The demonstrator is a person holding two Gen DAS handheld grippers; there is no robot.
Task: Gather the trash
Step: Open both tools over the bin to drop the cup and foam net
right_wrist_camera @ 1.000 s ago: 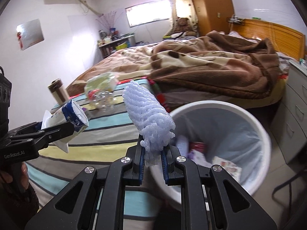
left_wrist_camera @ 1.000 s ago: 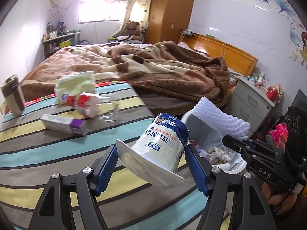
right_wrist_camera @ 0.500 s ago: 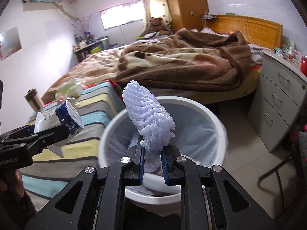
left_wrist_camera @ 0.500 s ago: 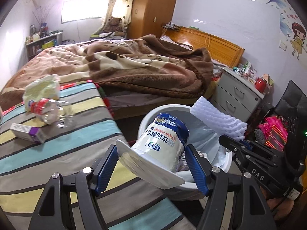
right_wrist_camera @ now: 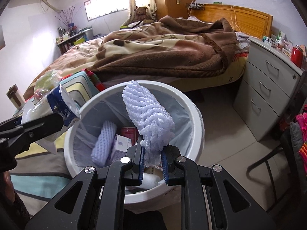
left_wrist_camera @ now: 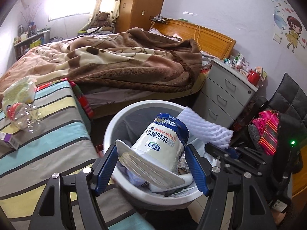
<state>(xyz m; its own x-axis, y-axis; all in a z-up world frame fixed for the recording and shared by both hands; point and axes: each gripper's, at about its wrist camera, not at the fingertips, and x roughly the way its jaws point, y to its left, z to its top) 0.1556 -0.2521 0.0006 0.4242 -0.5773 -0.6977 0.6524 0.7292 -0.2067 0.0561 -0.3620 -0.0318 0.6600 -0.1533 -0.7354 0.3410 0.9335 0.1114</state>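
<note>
Over the white bin, my left gripper clamps a tilted yogurt tub at its sides; at 3 o'clock my right gripper pinches a foam net sleeve above the bin's mouth; another foam sleeve lies inside at 9 o'clock.

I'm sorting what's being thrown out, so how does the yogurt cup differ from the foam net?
The white-and-blue plastic yogurt cup is smooth, rigid and printed; the pale lavender foam mesh sleeve is soft and netted. The left tongs stand wide around the cup; the right tongs pinch the sleeve narrowly. Both hang over the white bin.
</note>
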